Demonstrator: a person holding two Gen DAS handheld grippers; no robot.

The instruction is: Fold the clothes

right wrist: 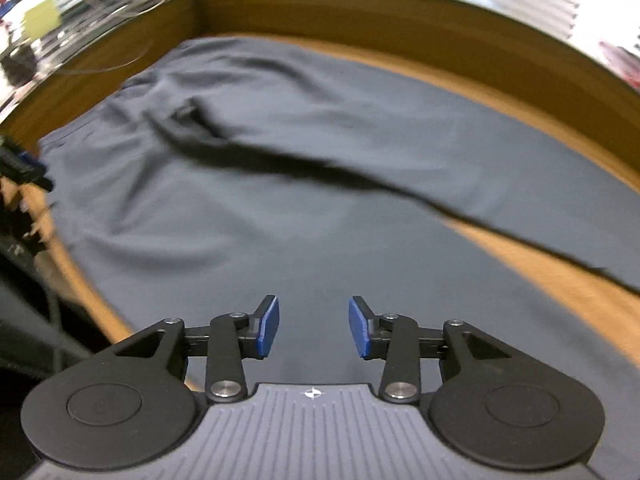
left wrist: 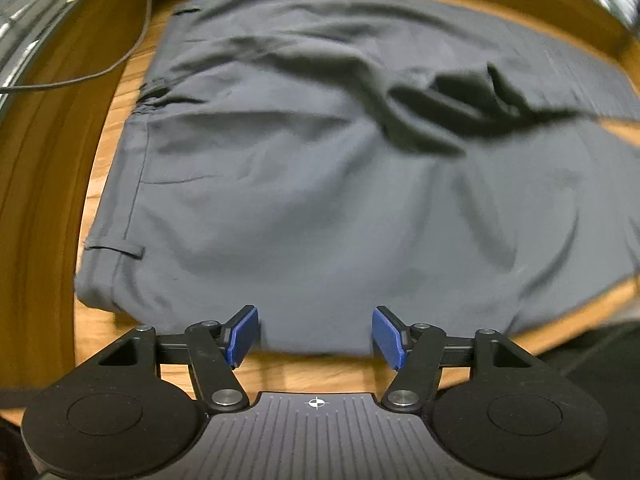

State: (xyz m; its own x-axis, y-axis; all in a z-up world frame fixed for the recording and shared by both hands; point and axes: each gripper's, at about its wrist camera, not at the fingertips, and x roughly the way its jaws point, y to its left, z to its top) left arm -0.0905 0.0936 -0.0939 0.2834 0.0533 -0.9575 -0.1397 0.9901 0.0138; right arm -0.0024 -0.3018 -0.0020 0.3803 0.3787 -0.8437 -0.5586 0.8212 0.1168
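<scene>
**Two empty grippers over spread trousers**

Both grippers hang released above the grey trousers [left wrist: 304, 184], with nothing between the pads. The left gripper [left wrist: 315, 336] stands over the near hem of the seat, at the bench's [left wrist: 304, 372] near edge; its pads gape wide. The right gripper [right wrist: 313, 328] is parted less widely and hovers above one leg, further along the garment.

The trousers lie flat across most of the wooden bench. In the left view the waistband, with its belt loop [left wrist: 116, 250], runs along the left end of the bench. The legs stretch away from it toward the right end, so the long axis lies along the bench's length. In the right view the two legs part, and a wedge of bare wood shows between them near the far right end. A dark rumple [left wrist: 452, 116] sits at the crotch, where the cloth has bunched.

Judged from this, the garment is laid out but not yet folded. The next move probably calls for each gripper to pinch an edge, one near the waist and one down a leg, and carry one leg over the other. The rumple may want smoothing first.
</scene>
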